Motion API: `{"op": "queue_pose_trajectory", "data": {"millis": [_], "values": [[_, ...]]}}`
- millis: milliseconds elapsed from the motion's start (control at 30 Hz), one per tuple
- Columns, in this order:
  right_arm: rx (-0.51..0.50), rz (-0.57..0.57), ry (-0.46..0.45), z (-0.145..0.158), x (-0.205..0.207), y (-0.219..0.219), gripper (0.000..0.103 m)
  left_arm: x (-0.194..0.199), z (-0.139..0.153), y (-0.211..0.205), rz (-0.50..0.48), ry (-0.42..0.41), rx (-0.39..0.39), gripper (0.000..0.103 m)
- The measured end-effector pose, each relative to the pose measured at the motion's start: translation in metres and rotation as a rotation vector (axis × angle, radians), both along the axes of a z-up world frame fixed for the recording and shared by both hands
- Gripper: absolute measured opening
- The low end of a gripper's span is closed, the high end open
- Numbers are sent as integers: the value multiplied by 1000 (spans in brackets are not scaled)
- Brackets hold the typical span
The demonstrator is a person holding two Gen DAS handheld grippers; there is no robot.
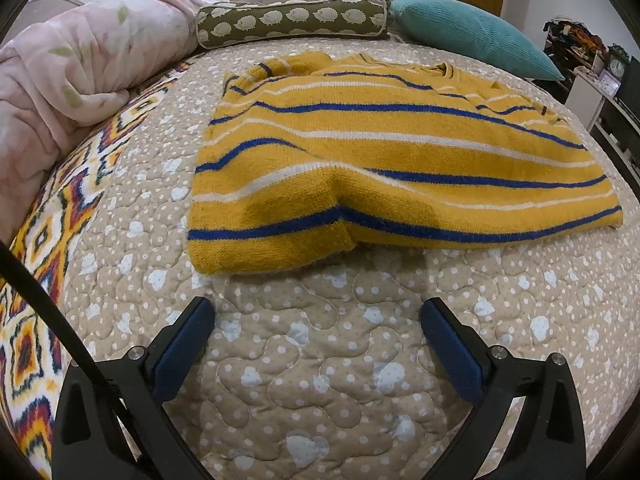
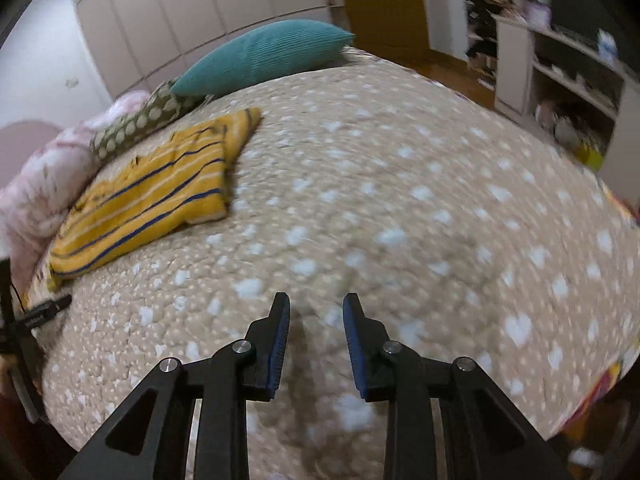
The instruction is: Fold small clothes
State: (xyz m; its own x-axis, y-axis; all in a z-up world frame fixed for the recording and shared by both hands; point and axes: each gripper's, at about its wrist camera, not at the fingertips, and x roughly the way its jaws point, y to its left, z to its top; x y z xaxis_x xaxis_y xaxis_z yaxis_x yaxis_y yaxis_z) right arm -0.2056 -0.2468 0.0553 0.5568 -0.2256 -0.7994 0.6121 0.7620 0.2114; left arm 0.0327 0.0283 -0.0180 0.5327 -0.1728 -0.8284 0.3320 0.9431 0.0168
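From the left wrist we look steeply down, close over the beige quilted bedspread (image 1: 320, 380), facing the yellow blue-striped knit sweater (image 1: 380, 152) just ahead. From the right wrist we sit farther off, the picture blurred; both views share sweater (image 2: 148, 196), bedspread (image 2: 400, 200) and teal ribbed pillow (image 1: 472, 36) (image 2: 260, 56).

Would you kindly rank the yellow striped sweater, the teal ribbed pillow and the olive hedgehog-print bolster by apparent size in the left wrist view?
1. Yellow striped sweater, though nearest.
2. Teal ribbed pillow and olive hedgehog-print bolster: alike, unranked.
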Motion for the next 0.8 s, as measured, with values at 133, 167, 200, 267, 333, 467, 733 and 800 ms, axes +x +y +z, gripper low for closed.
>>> {"op": "queue_pose_trajectory", "data": {"millis": [133,167,200,267,333,467,733,800], "values": [[-9,-15,-24,1,-12,-4,29,-10,5,-3,90,-7,17,103],[-13,-14,-29,2,-14,-4,29,-14,7,-3,114,-6,10,103],[-16,-14,-33,3,-16,-3,29,-19,10,-4,131,-7,-9,103],[-32,-14,-43,7,-19,-2,29,-32,17,-8,140,-11,-55,103],[-56,-15,-46,10,-22,1,30,-46,25,-16,146,-33,-77,103],[-107,-18,-40,18,-27,6,32,-66,40,-32,114,-73,-89,103],[-116,-10,-50,20,-30,11,35,-91,60,-45,88,-61,-151,103],[-115,-2,-46,18,-28,14,35,-94,63,-44,87,-49,-174,103]]}}
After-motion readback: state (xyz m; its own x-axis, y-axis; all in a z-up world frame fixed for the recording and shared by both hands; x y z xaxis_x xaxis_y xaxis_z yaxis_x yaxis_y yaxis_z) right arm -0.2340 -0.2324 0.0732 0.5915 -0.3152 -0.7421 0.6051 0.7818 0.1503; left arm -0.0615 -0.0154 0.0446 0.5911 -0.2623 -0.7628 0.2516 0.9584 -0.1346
